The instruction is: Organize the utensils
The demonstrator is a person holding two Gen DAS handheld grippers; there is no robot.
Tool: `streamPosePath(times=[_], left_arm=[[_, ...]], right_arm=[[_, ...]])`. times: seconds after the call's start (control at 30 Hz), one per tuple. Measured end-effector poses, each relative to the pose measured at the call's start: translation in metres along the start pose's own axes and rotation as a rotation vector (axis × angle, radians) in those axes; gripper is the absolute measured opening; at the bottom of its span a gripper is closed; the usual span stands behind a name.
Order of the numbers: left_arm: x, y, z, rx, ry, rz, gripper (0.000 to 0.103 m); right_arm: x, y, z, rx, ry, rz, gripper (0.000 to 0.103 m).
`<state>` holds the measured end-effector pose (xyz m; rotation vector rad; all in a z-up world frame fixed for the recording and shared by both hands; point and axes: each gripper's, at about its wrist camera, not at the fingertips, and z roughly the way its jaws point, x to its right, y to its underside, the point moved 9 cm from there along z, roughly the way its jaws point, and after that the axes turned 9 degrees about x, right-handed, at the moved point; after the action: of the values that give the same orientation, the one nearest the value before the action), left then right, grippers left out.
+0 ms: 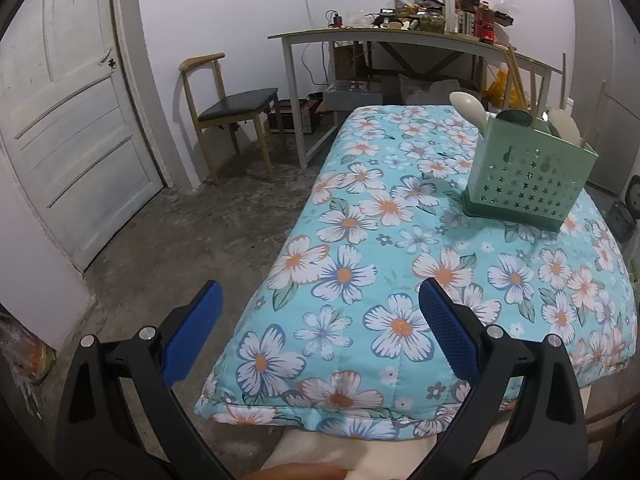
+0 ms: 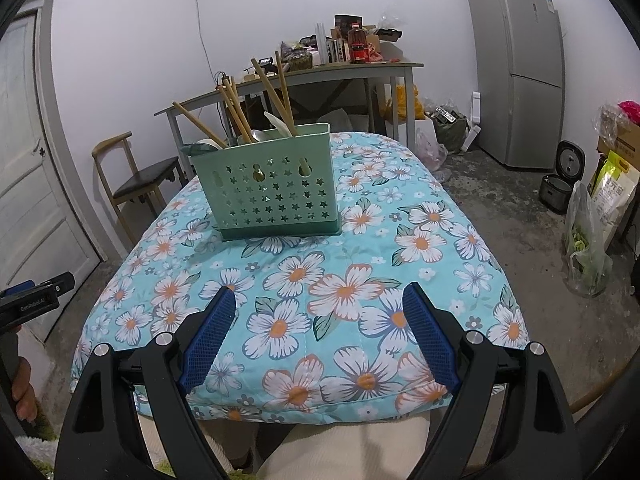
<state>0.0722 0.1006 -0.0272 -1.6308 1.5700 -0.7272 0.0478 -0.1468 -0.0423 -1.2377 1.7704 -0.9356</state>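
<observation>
Utensil caddy (image 2: 269, 184), left tool (image 2: 38, 294) mkd "GenRobot.AI"

1. The green utensil caddy (image 2: 267, 184) hides the lower ends of the wooden chopsticks (image 2: 276, 92) and the spoons (image 1: 468, 110) behind its star-punched wall.
2. My left gripper (image 2: 38, 296) is cut by the right view's edge; its fingers go unseen there.
3. Clutter on the far bench (image 2: 352, 65) is too small to identify.
4. The quilt (image 1: 360, 280) covers whatever supports it.
</observation>
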Motion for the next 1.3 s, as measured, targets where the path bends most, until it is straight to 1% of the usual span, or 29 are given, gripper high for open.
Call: streamPosePath(times=[0.13, 1.3], left_arm=[[0.0052, 0.001, -0.0002, -0.002, 0.012, 0.018, 0.095], [0.009, 0.0024, 0.0, -0.012, 0.028, 0.043, 0.095]], right_arm=[[-0.0004, -0.002, -0.0002, 0.002, -0.001, -0.004, 0.083], [-0.003, -0.0018, 0.0003, 0.001, -0.005, -0.007, 0.083]])
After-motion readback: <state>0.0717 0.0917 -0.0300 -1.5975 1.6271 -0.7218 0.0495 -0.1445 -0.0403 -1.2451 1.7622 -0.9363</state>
